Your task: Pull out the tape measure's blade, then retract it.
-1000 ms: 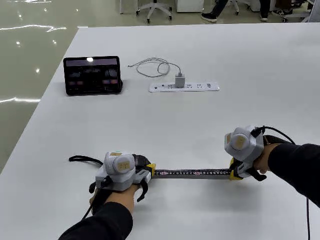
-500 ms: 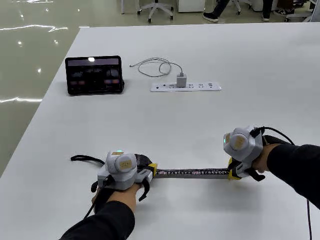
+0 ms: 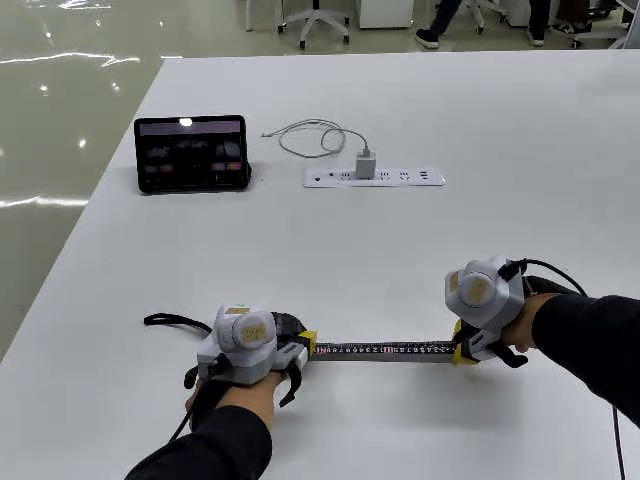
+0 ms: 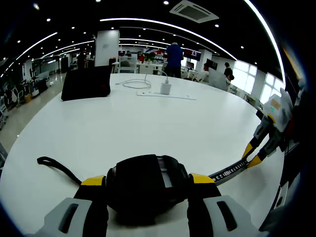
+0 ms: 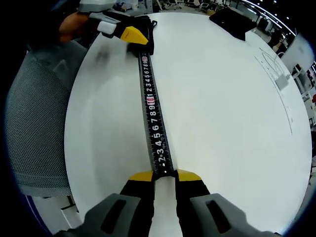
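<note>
My left gripper (image 4: 148,180) is clamped around the black tape measure case (image 4: 148,192), a yellow-tipped jaw pressed to each flank. In the head view it sits at about 7 o'clock on the white table (image 3: 350,250). The case's black wrist strap (image 3: 165,320) trails off toward 9 o'clock. The blade (image 5: 150,98) lies drawn out flat toward 3 o'clock, numbers up, and reaches my right gripper (image 5: 163,177). Its jaws are pinched narrow on the blade's end. I think they grip the end hook, though the tip is hidden between them. Far off at 11 o'clock stands a dark tablet (image 3: 192,152). Near 12 o'clock lies a white power strip (image 3: 375,177) with a charger (image 3: 366,162) and a looped cable (image 3: 310,135).
</note>
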`<state>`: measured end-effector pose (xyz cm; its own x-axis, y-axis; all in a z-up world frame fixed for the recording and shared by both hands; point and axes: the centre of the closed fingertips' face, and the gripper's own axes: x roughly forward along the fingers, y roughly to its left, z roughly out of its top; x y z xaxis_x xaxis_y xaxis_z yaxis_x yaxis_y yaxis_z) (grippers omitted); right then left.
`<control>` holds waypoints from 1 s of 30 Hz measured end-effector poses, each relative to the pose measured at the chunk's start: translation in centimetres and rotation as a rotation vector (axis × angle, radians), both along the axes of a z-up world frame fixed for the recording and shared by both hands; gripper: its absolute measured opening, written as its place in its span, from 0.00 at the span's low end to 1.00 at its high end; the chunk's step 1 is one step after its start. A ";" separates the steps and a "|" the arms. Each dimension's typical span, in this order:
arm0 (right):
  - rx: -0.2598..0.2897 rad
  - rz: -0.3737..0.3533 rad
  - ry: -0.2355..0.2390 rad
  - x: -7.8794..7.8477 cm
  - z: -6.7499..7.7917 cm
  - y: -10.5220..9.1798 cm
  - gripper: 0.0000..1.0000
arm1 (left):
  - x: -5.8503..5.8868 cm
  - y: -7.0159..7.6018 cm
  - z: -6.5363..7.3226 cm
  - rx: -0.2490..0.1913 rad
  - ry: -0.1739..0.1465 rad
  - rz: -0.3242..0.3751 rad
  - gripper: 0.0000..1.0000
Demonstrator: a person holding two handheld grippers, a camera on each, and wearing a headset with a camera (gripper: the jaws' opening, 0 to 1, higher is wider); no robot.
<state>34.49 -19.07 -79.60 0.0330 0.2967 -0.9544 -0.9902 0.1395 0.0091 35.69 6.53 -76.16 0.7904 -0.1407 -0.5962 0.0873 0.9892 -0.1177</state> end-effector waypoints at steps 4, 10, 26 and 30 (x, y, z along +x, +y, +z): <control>-0.001 0.001 -0.005 -0.1 0.0 0.3 0.11 | 0.0 0.0 0.0 -0.001 0.002 0.004 0.61; -0.004 0.002 -0.005 -0.2 0.0 0.6 0.11 | 0.0 0.0 0.0 -0.003 0.008 0.004 0.61; 0.015 -0.001 -0.009 -0.1 -0.1 1.6 0.11 | -0.1 0.0 0.0 -0.004 0.014 0.003 0.61; 0.036 -0.002 -0.011 -0.1 -0.1 1.9 0.11 | -0.1 0.0 0.0 -0.005 0.012 0.004 0.61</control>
<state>34.37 -17.20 -79.67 0.0444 0.3305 -0.9428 -0.9899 0.1417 0.0031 35.63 6.53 -76.19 0.7835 -0.1407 -0.6052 0.0823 0.9889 -0.1234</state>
